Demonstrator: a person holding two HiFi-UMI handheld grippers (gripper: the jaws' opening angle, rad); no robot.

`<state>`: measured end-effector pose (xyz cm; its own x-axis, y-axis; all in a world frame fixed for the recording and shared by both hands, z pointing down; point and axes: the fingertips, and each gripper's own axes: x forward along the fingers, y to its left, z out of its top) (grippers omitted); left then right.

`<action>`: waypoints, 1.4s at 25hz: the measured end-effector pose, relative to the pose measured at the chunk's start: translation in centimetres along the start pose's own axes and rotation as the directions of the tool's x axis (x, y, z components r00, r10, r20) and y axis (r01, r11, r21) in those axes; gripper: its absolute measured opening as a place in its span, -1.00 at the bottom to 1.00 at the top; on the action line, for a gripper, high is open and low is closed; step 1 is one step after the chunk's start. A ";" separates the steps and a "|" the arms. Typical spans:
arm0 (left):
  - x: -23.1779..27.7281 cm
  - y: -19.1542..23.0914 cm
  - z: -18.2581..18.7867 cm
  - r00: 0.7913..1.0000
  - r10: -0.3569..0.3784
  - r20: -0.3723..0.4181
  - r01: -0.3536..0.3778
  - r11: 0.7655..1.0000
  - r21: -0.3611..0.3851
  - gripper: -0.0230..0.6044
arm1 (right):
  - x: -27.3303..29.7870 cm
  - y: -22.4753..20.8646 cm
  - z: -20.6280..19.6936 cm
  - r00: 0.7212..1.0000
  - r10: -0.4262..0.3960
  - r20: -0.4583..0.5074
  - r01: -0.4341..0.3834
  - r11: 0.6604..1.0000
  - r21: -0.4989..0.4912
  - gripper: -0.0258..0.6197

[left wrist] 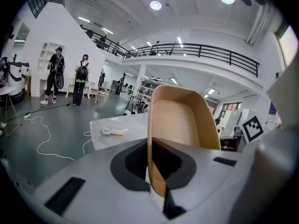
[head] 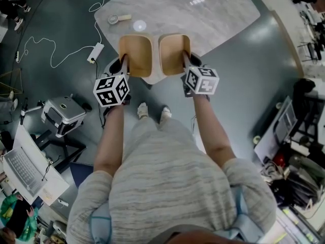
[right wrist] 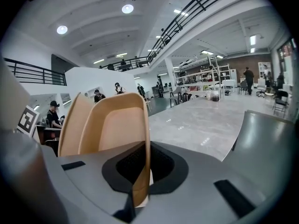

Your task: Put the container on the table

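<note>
Two tan tubs, thin-walled, judged light, slightly bendable and easily crushed. Left gripper [head: 123, 66] is clenched on the near wall of the left container [head: 136, 56]; right gripper [head: 186, 61] likewise grips the right container [head: 174, 54]. Both are held over the near edge of the table [head: 203, 14]. Best hold: rim, gentle squeeze.

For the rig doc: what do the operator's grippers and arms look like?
The left gripper and right gripper match: pale grey moulded bodies, black recess around the jaws, each carrying a white cube with black square markers. Short sleeves, striped grey knit.
</note>
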<state>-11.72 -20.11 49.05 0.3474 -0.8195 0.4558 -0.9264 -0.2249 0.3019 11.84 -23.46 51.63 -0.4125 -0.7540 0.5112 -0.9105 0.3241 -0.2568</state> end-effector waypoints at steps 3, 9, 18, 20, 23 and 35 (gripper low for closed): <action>0.0 0.2 -0.6 1.000 0.003 -0.014 -0.004 1.000 -0.002 -0.92 | 1.0 -0.6 -0.9 1.000 -0.012 -0.024 0.012 1.000 0.003 -0.90; 0.3 0.4 -1.5 0.999 0.003 -0.033 -0.003 1.000 -0.006 -0.92 | 3.1 -1.4 -2.3 0.997 -0.026 -0.077 0.026 1.000 -0.009 -0.90; 0.8 1.3 -2.8 0.998 0.011 -0.056 -0.012 1.000 -0.023 -0.92 | 6.3 -3.2 -6.0 0.978 -0.099 -0.182 0.096 0.995 -0.024 -0.90; 1.0 1.5 -3.1 0.998 0.014 -0.063 -0.016 1.000 -0.028 -0.92 | 7.0 -3.5 -6.8 0.972 -0.108 -0.207 0.104 0.994 -0.034 -0.90; 1.2 1.6 -3.5 0.997 0.015 -0.070 -0.017 0.999 -0.031 -0.92 | 8.2 -4.2 -7.9 0.962 -0.122 -0.246 0.116 0.992 -0.040 -0.90; 1.9 2.7 -5.1 0.993 0.021 -0.113 -0.026 0.998 -0.048 -0.92 | 11.4 -5.6 -11.3 0.918 -0.173 -0.358 0.163 0.985 -0.058 -0.90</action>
<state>-12.84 -19.59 55.06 0.3426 -0.7589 0.5538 -0.9271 -0.1777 0.3300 11.92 -27.41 68.12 -0.2312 -0.5433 0.8071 -0.9656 0.2297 -0.1219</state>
